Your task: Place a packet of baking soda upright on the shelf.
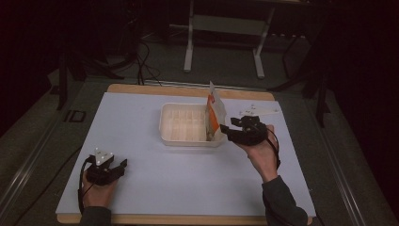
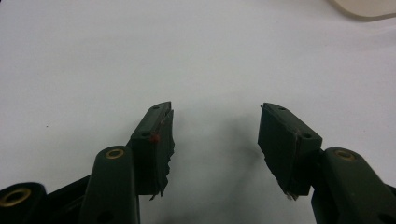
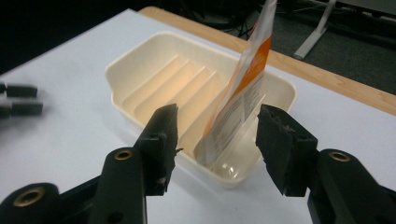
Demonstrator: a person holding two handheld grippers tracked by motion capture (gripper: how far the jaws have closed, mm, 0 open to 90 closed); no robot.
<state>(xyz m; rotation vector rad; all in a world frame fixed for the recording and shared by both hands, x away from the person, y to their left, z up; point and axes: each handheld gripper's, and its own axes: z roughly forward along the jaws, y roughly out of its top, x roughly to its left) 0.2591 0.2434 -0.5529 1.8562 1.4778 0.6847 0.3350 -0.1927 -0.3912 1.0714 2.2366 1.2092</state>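
My right tool [image 1: 231, 130], jaws apart and empty, sits just right of the pouch [image 1: 214, 113] standing upright at the tray's [image 1: 183, 123] right end, mid-frame; the open left tool [image 1: 114, 167] idles lower left.

High view overlooks the table [image 1: 141, 188]; both gripper views (close) share its tray [image 3: 140, 60].

A wooden table [image 1: 141, 88] carries a white sheet [image 1: 155, 179]. A cream tray [image 1: 169, 134] lies near centre; at two o'clock, seemingly flat white pieces [image 1: 256, 111].
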